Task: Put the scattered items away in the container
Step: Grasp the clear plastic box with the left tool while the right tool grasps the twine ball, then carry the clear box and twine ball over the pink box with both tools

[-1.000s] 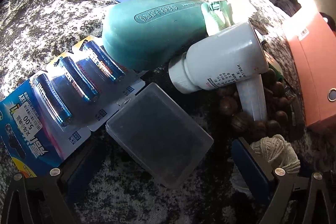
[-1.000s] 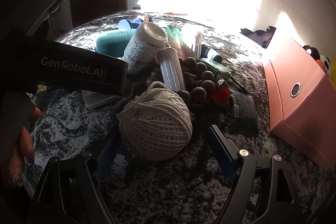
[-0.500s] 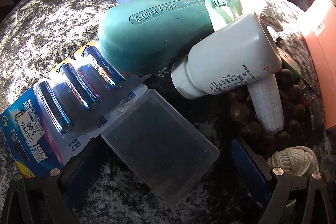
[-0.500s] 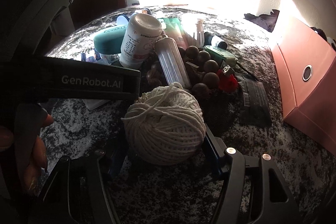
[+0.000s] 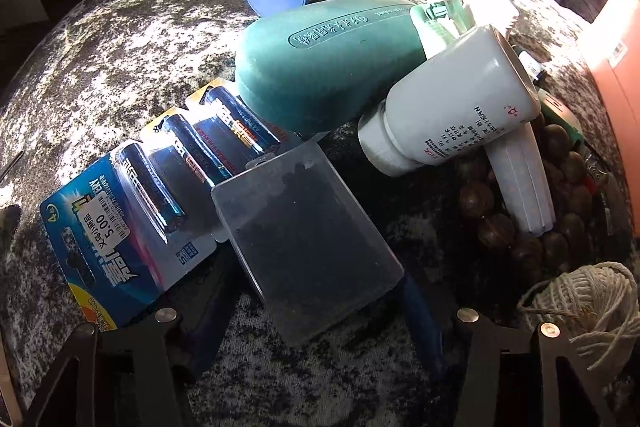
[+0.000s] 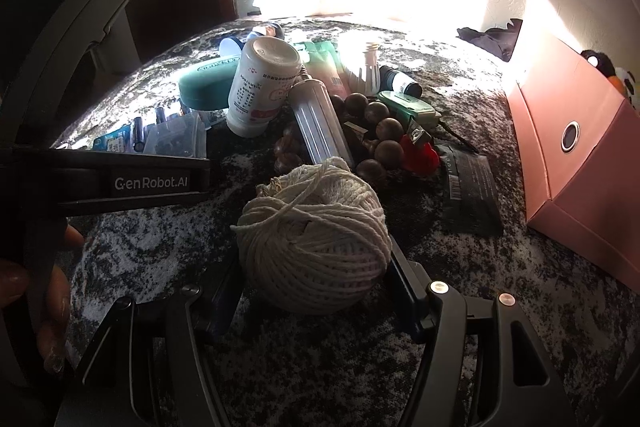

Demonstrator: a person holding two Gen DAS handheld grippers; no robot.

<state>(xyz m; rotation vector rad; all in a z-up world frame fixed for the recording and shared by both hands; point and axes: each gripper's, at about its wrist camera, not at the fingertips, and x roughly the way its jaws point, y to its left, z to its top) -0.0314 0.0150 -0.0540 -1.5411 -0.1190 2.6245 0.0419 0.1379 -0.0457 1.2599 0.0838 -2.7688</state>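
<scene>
Left gripper point(image 5: 316, 301) jaws are closing around the clear flat plastic case point(image 5: 306, 247); right gripper point(image 6: 310, 291) clamps the cream ball of twine point(image 6: 314, 235).

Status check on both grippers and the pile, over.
Left gripper closing around clear plastic box. Right gripper clamped on ball of string. Pink bin at right, path unobstructed.

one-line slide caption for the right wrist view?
Right gripper clamps a ball of white twine on the mottled cloth, clutter behind, pink box to its right.
</scene>
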